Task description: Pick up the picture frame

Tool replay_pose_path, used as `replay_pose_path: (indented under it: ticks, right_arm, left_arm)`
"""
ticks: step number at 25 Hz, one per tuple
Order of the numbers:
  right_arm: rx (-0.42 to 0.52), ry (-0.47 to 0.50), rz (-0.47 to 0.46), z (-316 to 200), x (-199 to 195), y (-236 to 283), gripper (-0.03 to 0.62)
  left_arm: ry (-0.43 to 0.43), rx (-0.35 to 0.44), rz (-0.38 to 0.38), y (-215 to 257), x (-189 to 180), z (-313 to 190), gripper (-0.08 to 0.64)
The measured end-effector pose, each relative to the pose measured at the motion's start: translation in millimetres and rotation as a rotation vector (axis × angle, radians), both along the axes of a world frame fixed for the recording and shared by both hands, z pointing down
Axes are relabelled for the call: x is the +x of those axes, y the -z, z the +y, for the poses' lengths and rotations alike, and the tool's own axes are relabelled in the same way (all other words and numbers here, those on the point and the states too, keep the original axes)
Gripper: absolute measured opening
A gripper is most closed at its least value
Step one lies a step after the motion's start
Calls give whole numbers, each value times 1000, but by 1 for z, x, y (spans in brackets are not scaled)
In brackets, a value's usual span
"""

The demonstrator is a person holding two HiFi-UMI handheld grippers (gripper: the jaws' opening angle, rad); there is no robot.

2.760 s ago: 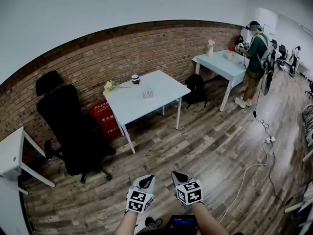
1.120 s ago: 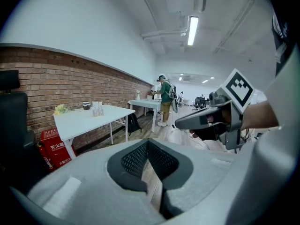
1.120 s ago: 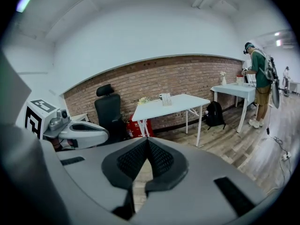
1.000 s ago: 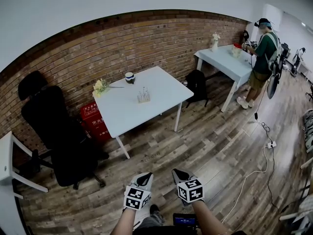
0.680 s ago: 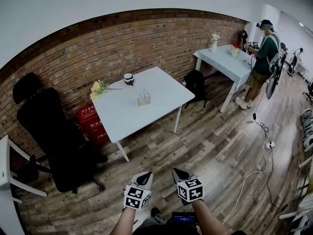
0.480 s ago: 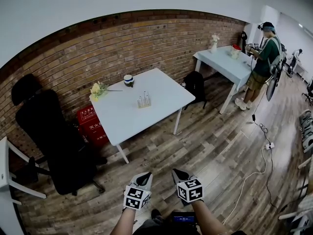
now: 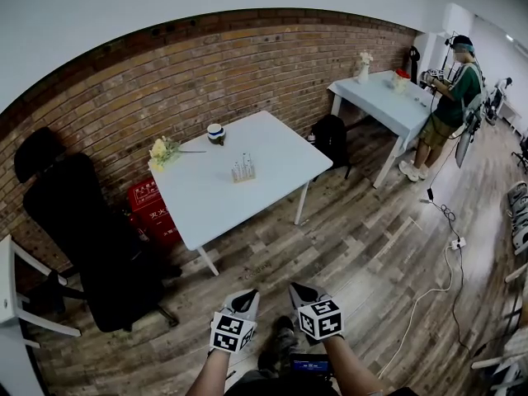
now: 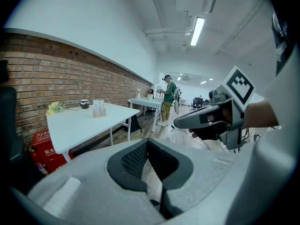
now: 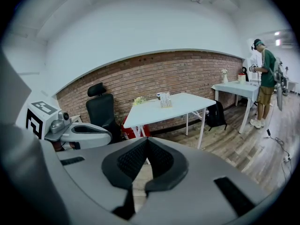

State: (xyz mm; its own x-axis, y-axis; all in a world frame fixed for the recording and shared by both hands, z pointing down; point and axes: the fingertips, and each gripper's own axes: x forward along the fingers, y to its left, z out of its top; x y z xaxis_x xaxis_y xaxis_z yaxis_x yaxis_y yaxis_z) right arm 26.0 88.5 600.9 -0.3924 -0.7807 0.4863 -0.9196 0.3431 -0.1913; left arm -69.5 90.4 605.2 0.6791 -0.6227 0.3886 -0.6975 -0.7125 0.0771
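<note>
The picture frame (image 7: 242, 170) is a small upright stand in the middle of the white table (image 7: 272, 151); it also shows in the left gripper view as a frame (image 8: 98, 109) and in the right gripper view as a frame (image 9: 165, 100). Both grippers are far from it, held side by side over the wooden floor at the bottom of the head view. My left gripper (image 7: 246, 298) is shut and holds nothing, its jaws meeting at the tip (image 8: 148, 142). My right gripper (image 7: 299, 292) is likewise shut and bare (image 9: 146, 141).
Yellow flowers (image 7: 162, 148) and a dark cup (image 7: 216, 132) lie at the table's far side by the brick wall. A black office chair (image 7: 91, 238) and red box (image 7: 150, 205) stand left. A person (image 7: 450, 97) stands at a second white table (image 7: 388, 106). A cable (image 7: 429, 279) crosses the floor.
The table with the frame has come a little closer and larger in the head view. Both grippers keep their place at the bottom, still shut.
</note>
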Motion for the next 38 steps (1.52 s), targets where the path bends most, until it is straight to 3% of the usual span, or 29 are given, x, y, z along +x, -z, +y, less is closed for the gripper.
replay_pose_path:
  ticks: [11, 25, 38]
  right_arm:
    - [-12, 29, -36, -71, 18, -9, 9]
    - [-12, 109, -59, -198, 62, -3, 9]
    - [-47, 193, -61, -249, 62, -11, 9]
  left_arm:
    - [-5, -11, -52, -10, 27, -64, 12]
    - [79, -7, -76, 0, 69, -188, 12]
    - [185, -36, -85, -8, 63, -227, 12]
